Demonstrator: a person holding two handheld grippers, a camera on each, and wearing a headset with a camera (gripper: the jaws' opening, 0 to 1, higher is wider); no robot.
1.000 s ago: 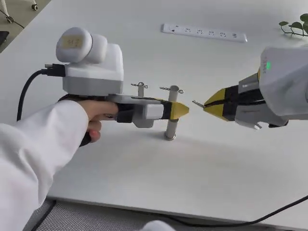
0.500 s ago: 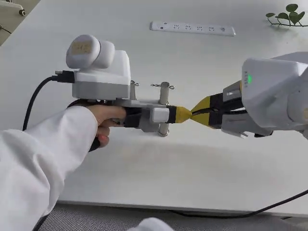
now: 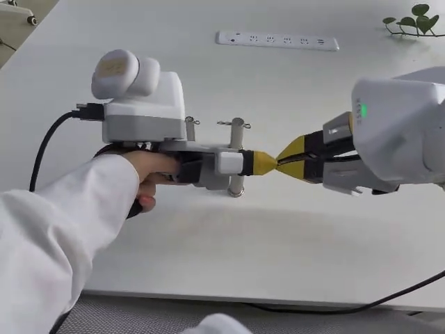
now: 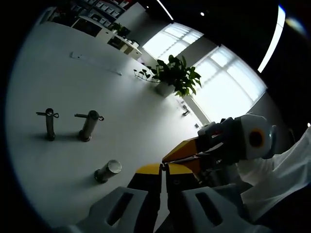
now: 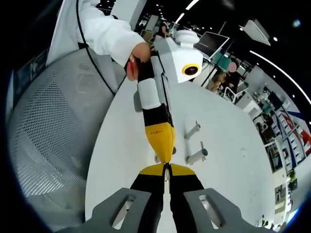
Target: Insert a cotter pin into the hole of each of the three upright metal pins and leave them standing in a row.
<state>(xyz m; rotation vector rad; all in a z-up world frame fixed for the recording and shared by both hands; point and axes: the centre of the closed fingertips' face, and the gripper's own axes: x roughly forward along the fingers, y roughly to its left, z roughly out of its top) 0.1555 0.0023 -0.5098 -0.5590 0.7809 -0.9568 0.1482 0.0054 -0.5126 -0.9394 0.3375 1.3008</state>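
Big white table. Left gripper and right gripper sit nose to nose, both jaws pinched shut, the right ones on the cotter pin. Bare metal pin stands nearby. I reckon it's light, springy, slippery wire, so I'd grab the looped head.

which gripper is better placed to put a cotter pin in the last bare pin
Probably right. The right gripper seems to pinch the cotter pin at its tips, pointing toward the bare metal pin, which stands beside the left gripper's fingers, not ahead of them.
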